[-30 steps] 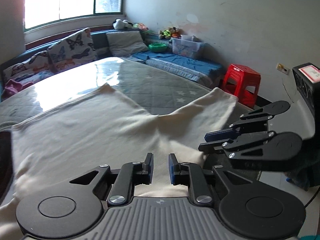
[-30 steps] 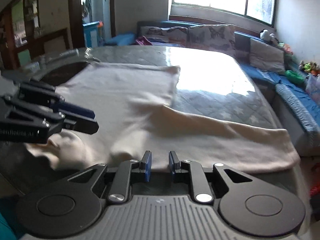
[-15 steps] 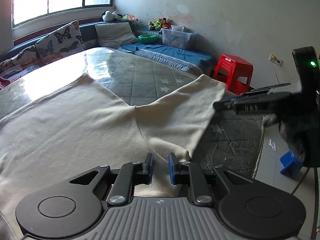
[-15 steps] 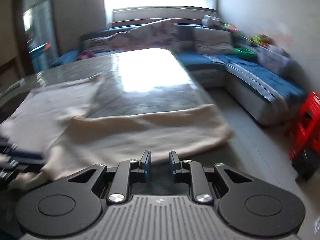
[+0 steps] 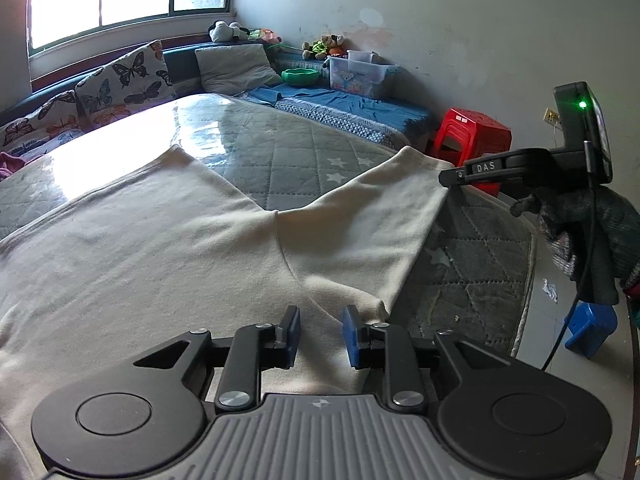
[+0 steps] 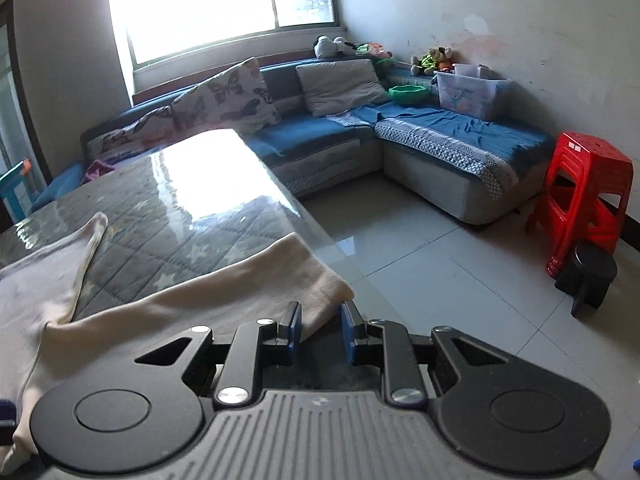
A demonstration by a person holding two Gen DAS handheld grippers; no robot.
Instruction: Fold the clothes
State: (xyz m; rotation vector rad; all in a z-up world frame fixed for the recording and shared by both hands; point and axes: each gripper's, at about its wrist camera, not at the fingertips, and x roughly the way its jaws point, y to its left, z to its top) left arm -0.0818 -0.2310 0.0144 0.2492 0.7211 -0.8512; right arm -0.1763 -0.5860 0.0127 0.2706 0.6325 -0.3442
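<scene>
A cream garment point(image 5: 160, 240) lies spread flat on the grey quilted table point(image 5: 304, 160). One sleeve point(image 5: 380, 220) reaches out to the table's right edge. My left gripper point(image 5: 322, 334) hovers over the cloth near the armpit; its jaws are opening and the blue pads pinch nothing. My right gripper point(image 6: 320, 330) is at the sleeve's end point(image 6: 312, 280). Its jaws are opening too, with the cuff corner lying between the pads, which do not press on it. In the left wrist view the right gripper point(image 5: 447, 178) shows edge-on at the cuff, held by a gloved hand point(image 5: 592, 232).
The glass-topped table's corner point(image 6: 336, 256) drops to a tiled floor. Red stools point(image 6: 588, 200) and a black round object point(image 6: 592, 276) stand at the right. A blue sofa point(image 6: 440, 140) runs along the wall. A small blue stool point(image 5: 592, 328) sits on the floor.
The right gripper has moved out along the sleeve to its cuff and rolled. Both grippers' jaws stand a little wider than before. The left gripper has hardly moved.
</scene>
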